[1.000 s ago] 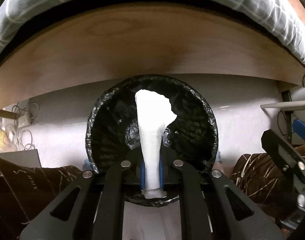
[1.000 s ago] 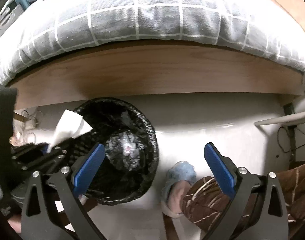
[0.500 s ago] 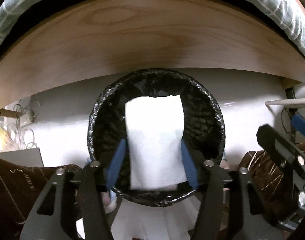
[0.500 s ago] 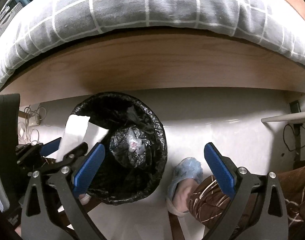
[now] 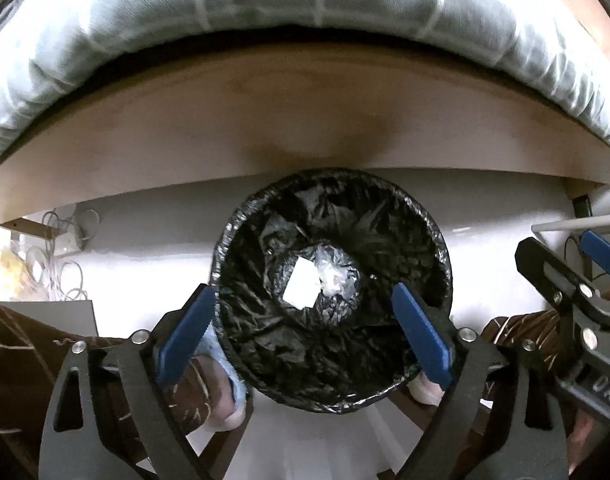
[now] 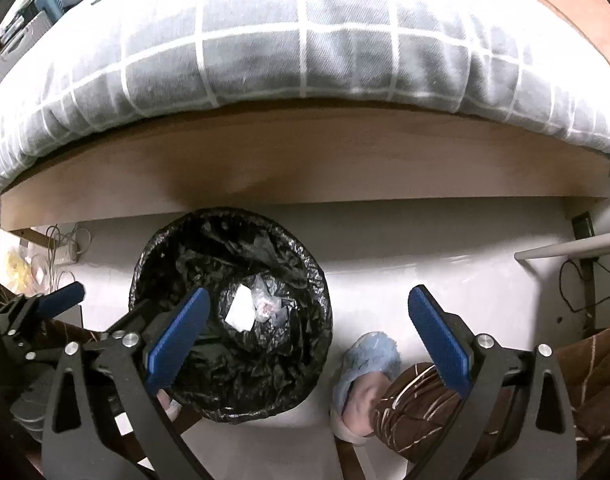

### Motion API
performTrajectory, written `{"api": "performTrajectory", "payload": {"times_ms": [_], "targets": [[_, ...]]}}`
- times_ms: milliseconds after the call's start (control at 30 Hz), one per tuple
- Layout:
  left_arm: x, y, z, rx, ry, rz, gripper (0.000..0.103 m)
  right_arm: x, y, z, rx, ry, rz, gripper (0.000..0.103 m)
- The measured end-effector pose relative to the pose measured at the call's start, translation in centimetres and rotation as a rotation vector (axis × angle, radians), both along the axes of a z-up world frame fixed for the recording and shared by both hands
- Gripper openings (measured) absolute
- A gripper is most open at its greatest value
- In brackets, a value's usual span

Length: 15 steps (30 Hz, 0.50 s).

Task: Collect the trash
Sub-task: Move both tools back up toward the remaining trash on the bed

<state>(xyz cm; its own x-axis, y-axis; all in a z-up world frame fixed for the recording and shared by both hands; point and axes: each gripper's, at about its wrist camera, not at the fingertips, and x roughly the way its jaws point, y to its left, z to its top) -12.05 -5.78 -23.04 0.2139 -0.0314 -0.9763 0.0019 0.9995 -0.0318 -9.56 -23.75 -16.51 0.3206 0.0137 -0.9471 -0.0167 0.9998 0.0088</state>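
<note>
Nearest: L gripper [image 5: 305, 336] over bin [image 5: 433, 232], pointing down, jaws opening wide, nothing between pads. R gripper [image 6: 305, 340] to the right, jaws wide, empty, straddling bin's right edge and bare floor [image 6: 445, 264]. Blue slipper [image 6: 365, 364] and brown trouser leg [image 6: 421, 396] just right of bin. Black liner [image 5: 385, 216] inside bin; tissue [image 5: 301, 286] lying flat at bottom, touching clear wrapper [image 5: 337, 276] on its right. Tissue roughly square, long axis hard to tell, one corner pointing far-right. Farther: wood bed rail [image 5: 305, 120], then grey checked duvet [image 6: 305, 40]. Cables [image 5: 65, 256] far left on floor.
</note>
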Motion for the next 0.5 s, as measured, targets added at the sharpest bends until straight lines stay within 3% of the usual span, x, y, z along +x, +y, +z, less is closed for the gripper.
{"api": "performTrajectory", "payload": {"times_ms": [167, 500], "targets": [[0.0, 0.8, 2.8, 0.004, -0.061, 0.018, 0.095, 0.1, -0.2, 2.5, 0.022, -0.066, -0.007, 0.096], [-0.4, 1.8, 8.8, 0.006, -0.184, 0.037, 0.096, -1.0, 0.1, 9.2, -0.053, -0.238, 0.061, 0.095]]}}
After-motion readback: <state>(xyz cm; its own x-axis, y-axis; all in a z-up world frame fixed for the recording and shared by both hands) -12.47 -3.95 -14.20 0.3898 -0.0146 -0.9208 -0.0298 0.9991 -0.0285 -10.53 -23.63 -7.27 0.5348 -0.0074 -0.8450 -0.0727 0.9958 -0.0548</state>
